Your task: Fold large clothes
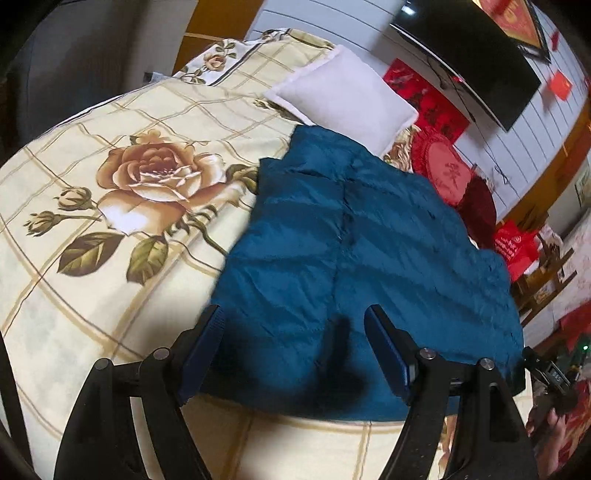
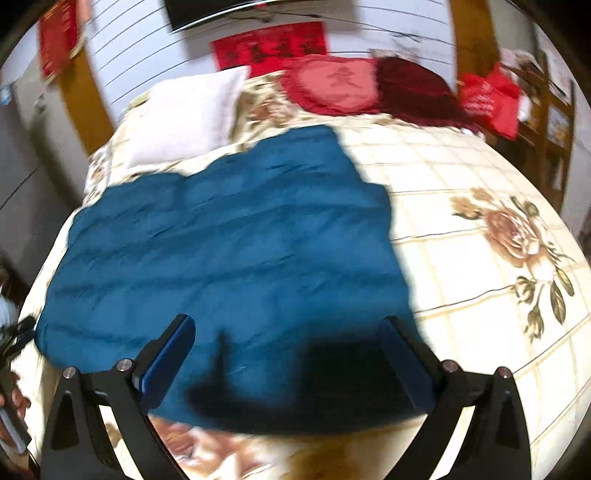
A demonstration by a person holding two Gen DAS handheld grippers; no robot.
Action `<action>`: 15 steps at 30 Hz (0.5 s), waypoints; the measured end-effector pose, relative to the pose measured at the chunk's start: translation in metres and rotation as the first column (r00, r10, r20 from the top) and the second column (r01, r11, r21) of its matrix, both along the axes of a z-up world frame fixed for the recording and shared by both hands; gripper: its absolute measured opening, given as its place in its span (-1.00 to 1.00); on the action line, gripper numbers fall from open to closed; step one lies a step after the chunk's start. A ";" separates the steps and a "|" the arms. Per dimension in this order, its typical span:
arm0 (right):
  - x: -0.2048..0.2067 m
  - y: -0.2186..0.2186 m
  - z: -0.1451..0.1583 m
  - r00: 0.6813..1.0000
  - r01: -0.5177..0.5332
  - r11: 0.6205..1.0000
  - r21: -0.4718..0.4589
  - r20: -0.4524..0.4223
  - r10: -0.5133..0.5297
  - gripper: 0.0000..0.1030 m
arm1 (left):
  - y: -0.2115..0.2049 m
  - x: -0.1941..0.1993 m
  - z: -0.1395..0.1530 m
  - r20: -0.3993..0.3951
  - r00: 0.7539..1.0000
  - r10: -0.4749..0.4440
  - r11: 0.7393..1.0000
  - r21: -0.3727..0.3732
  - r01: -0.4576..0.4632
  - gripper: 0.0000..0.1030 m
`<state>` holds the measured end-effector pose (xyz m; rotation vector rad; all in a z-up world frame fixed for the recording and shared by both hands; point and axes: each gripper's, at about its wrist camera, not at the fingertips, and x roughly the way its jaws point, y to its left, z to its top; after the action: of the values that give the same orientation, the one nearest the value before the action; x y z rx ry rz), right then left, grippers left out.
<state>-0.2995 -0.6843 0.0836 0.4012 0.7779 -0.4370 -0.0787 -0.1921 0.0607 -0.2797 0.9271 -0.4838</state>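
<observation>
Teal quilted garment [image 1: 354,251]: spread flat on floral bedspread [image 1: 110,177], below white pillow [image 1: 343,96]; red cushions [image 2: 332,85] near the wall. Left gripper [image 1: 295,350] and right gripper [image 2: 288,354]: both released, fingers wide apart, above the garment's near hem, grasping nothing.

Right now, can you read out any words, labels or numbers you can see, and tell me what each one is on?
None can be read for certain.
Round red cushion: one stitched character, too soft to read.
Red banner on the wall: dark characters, blurred.
Red bag: pale lettering, too small.
Red wall hanging: gold marks, cut off.
</observation>
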 end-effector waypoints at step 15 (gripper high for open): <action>0.041 -0.080 -0.068 0.990 -0.137 0.923 0.359 0.010 0.143 1.00 | -0.010 0.039 -0.040 -0.148 0.989 -0.027 0.999 -0.040 0.022 0.29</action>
<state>-0.2588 -0.7641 0.0156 0.6795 0.8994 -0.1612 -0.0394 -0.2023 0.0208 -0.3426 1.0687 -0.5086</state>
